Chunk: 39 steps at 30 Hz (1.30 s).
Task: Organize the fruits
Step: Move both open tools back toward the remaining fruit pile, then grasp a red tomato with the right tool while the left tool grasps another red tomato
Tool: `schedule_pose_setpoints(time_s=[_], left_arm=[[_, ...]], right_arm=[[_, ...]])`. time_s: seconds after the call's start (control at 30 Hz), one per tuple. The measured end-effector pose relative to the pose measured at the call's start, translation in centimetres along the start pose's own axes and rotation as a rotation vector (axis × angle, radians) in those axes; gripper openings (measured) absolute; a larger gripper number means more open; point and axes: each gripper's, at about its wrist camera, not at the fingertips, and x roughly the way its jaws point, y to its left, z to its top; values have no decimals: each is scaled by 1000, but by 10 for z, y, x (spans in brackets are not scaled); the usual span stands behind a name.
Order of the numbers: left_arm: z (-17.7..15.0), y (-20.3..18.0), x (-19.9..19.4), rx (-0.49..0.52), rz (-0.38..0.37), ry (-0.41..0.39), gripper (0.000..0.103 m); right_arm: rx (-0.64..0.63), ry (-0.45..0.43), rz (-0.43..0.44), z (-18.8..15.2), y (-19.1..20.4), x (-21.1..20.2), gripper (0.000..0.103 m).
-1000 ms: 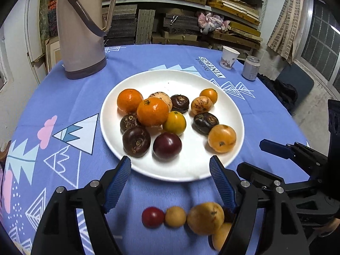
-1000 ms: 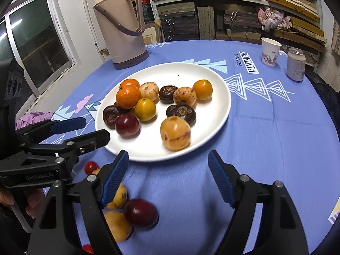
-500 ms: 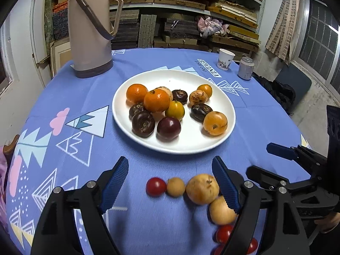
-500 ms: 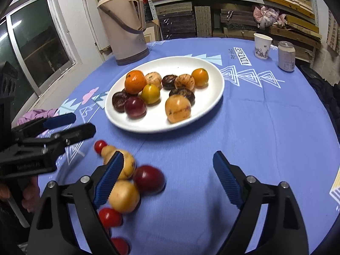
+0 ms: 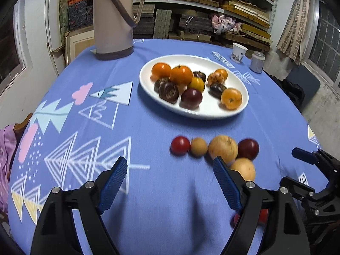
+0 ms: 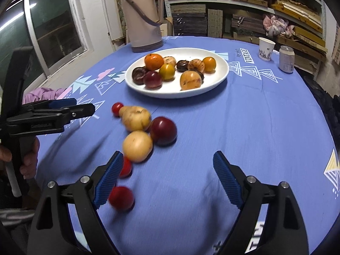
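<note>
A white plate (image 5: 214,112) (image 6: 221,78) holds several fruits: oranges, dark plums, yellow and brown ones. On the blue cloth before it lie loose fruits: a small red tomato (image 5: 180,145) (image 6: 116,108), a small tan fruit (image 5: 198,146), two yellow pears (image 5: 223,148) (image 6: 137,146), a dark red plum (image 5: 248,148) (image 6: 163,130) and red tomatoes (image 6: 121,197). My left gripper (image 5: 170,178) is open and empty, near the loose fruits. My right gripper (image 6: 165,174) is open and empty, right of the loose fruits.
A tall beige thermos (image 5: 113,19) (image 6: 144,17) stands at the back left of the round table. A paper cup (image 5: 239,53) (image 6: 266,48) and a can (image 5: 257,62) (image 6: 286,59) stand at the back right. Shelves of stacked boards lie behind.
Both grippers have pulled back from the plate toward the table's near edge, both open throughout. More loose fruits now show in front of them.
</note>
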Motion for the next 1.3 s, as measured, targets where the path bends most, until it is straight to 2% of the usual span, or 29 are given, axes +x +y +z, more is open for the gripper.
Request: schedule_pose_setpoints(time_s=[0.23,0.37,0.53,0.63,0.83,1.03,1.3], left_arm=[[-24,-4,3,3,-6,54,84],[-34,-5,5,4,-6,76,84],[-42,-5,8,-3,-30,105,84],[-44,-6,8,7,-36,113,84],[-46,-8,5,22,-48,111,84],[-49,-18,-5,66,-76,103,84],[-52,-51,-16,167,-173,84,84]], right_arm=[[-44,13,57,-27,10,-11,84],[-113,33,105,-40,25,-11,83],[-191,65,119,-47,44,-1,57],[-226,78,108,-51,49,6,46],[-213,83,118,-51,48,14,31],[-198,76,117,-49,44,15,31],[-152,58,82,-46,21,6,31]])
